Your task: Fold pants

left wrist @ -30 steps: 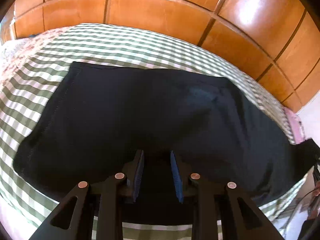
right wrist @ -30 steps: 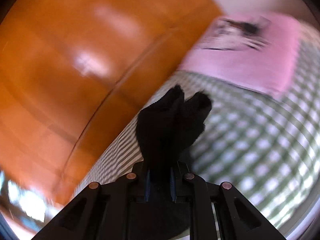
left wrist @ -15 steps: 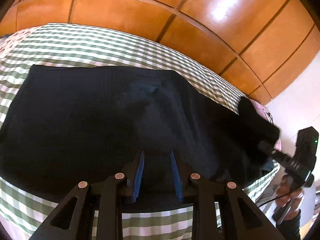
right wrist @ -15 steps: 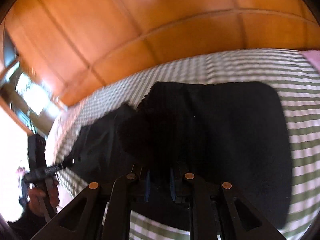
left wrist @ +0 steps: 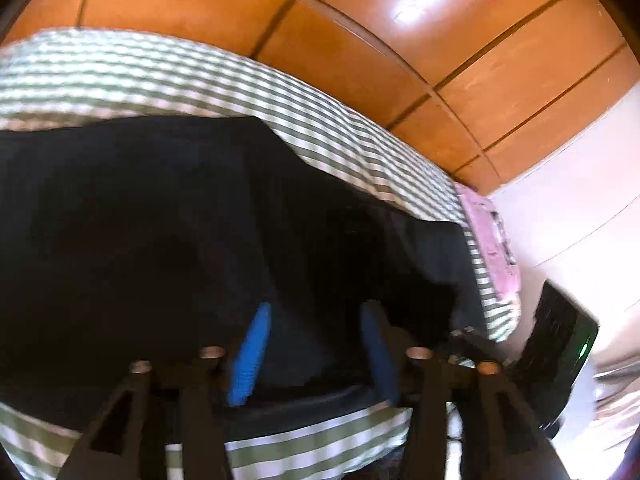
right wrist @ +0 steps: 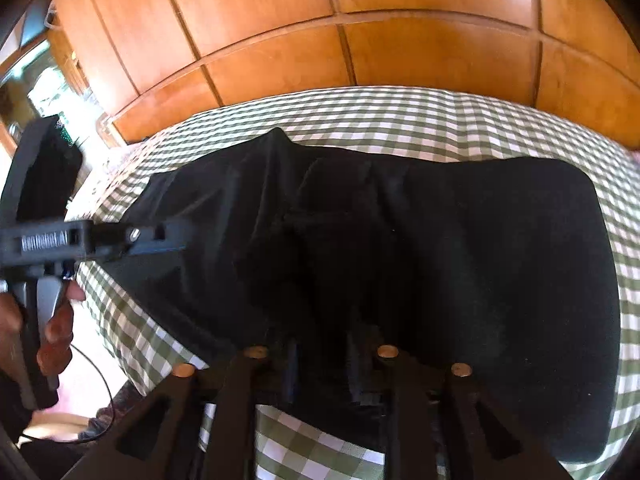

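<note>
Between the blue pads of the left gripper (left wrist: pixel 316 354) no cloth is pinched: its fingers are seen spread and are opening wider, hovering over the near edge of the black pants (left wrist: pixel 168 248). The right gripper (right wrist: pixel 322 364) is parted only narrowly and is likewise opening; dark fabric lies right at its fingers, but whether any of it is caught there cannot be told, black on black.

Outward from both sets of fingers, the pants are spread on a bed covered with a green-and-white checked sheet (right wrist: pixel 400 120), already doubled over, with a raised fold ridge seen in the right wrist view. Their long axis runs across both views, side to side, parallel to the wooden panelled wall (right wrist: pixel 400 20) behind. The garment lies directly ahead of and below both grippers, its near long edge closest to the fingers.

The left gripper is seen from the right wrist camera at the garment's left end, held in a person's hand (right wrist: pixel 56 328); the right gripper sits nearer the middle and right end. A pink item (left wrist: pixel 490 240) lies on the bed beyond the pants' right end.

For a further fold, the right end is judged nearer the right hand, the left end nearer the left.
</note>
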Tool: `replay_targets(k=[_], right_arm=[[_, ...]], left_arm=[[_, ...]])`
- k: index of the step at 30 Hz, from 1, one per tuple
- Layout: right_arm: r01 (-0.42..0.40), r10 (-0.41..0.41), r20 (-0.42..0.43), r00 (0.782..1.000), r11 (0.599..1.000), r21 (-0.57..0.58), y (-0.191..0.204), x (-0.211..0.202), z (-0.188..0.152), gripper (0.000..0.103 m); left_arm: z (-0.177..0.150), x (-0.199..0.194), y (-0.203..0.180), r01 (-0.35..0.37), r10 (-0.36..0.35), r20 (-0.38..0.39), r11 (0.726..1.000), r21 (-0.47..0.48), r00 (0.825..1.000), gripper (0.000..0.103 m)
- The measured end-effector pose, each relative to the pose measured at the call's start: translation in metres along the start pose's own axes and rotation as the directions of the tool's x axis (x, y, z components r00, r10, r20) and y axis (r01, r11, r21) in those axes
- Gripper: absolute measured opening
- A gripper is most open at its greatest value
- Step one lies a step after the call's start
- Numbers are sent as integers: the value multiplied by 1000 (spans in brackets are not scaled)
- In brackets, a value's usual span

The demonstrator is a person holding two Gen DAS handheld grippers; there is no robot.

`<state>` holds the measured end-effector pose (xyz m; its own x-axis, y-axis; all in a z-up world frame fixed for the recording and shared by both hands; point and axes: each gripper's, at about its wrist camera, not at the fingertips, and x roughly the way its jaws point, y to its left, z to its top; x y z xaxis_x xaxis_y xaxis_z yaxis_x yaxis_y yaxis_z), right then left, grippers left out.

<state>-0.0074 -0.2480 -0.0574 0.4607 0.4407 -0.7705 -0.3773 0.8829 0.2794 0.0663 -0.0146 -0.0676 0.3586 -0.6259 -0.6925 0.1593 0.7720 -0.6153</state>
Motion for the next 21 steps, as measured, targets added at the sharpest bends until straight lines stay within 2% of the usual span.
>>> replay_targets(k=[2,5,6,8,12,15,17,18,20,21], right_arm=[[-49,49,2,999,999,2,3,-5,-3,51],[-120,120,21,993,992,25,-1,-24,-11,54],[-134,133,34,991,990,41,-4,-33,-15,54],[-141,136,60,989,986,84,-17,-52,-24,54],[-77,57,97,994,974,214,-54,-89,-49,54],[3,-37,99,994,946,324,-84,-112,-76,54],[74,-111,75,991,918,389,-102,-119,-93,54],[108,-146,60,987,904,414,-108,-119,-101,54],[149,-186,40,982,880,451,-118,-116,-112,54],[163,-199,30,980,872,461,-120,-113,-115,54]], left_arm=[[4,10,-2,76,-77,-29,996,-44,997,67],[11,24,-2,145,-153,-64,982,-120,986,72],[13,29,-2,164,-176,-76,976,-141,981,76],[15,38,-2,175,-193,-95,970,-171,977,78],[16,57,-3,152,-182,-136,967,-204,974,77],[16,64,-7,148,-179,-148,968,-201,973,76],[17,69,-11,142,-175,-156,969,-204,972,72],[18,73,-12,136,-172,-166,969,-207,971,65],[19,78,-17,117,-153,-192,976,-183,969,48],[20,80,-19,110,-142,-197,980,-165,970,23]])
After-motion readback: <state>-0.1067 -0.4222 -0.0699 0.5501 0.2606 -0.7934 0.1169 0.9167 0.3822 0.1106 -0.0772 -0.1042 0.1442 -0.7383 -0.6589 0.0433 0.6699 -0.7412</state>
